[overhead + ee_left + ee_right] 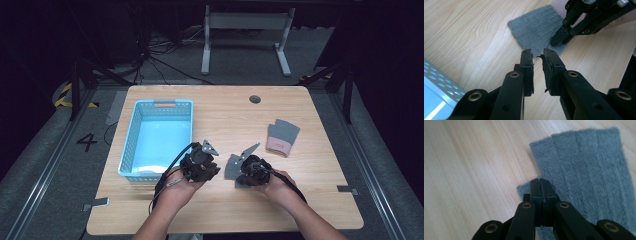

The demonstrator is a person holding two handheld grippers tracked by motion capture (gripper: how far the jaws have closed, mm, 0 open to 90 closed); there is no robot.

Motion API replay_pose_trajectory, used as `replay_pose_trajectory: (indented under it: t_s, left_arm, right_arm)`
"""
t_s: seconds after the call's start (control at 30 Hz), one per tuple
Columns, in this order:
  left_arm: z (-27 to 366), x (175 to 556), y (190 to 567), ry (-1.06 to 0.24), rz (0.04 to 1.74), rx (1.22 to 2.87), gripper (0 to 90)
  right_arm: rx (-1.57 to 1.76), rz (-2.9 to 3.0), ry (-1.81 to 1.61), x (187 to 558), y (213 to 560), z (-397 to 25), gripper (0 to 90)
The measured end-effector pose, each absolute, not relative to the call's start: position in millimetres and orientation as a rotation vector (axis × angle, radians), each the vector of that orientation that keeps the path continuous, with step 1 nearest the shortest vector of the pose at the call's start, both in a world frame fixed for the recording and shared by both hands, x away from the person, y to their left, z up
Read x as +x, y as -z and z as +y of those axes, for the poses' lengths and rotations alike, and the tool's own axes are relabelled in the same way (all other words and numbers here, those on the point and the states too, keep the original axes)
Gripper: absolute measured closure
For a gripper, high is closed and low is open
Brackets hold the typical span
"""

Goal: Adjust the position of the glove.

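A flat grey knitted glove [231, 169] lies on the wooden table [225, 120] between my two grippers. In the right gripper view the glove [586, 165] spreads up and to the right, and my right gripper [541, 181] is shut with its tips pinched on the glove's near edge beside the thumb. The left gripper view shows the same glove [536, 27] ahead, with the right gripper [554, 42] pressing on its corner. My left gripper [538, 53] hovers just short of the glove, jaws a narrow gap apart and holding nothing. From above, the left gripper [205, 167] sits left of the glove and the right gripper [246, 170] sits on it.
A light blue plastic basket [131, 135] stands at the table's left, close to my left hand; its corner [439, 82] appears in the left gripper view. A second grey glove with a pink cuff [283, 136] lies to the right. A cable hole [255, 99] marks the far edge.
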State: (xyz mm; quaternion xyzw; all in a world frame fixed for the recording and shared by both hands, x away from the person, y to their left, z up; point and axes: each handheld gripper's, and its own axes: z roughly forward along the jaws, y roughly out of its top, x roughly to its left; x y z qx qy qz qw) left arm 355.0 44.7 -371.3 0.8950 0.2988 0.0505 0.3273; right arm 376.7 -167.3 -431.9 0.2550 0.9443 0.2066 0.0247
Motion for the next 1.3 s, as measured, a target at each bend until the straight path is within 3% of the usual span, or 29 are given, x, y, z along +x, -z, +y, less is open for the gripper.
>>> replay_pose_trajectory:
  t_s: [0.7, 1.3]
  left_arm:
    - [41, 357, 372, -0.125, 0.764, 2.356, 77.3]
    - [44, 358, 368, -0.156, 0.776, 2.283, 66.6]
  right_arm:
    - [0.783, 2.963, -0.623, 361, 430, -185, 89.7]
    - [0.921, 2.596, -1.010, 363, 376, -245, 89.7]
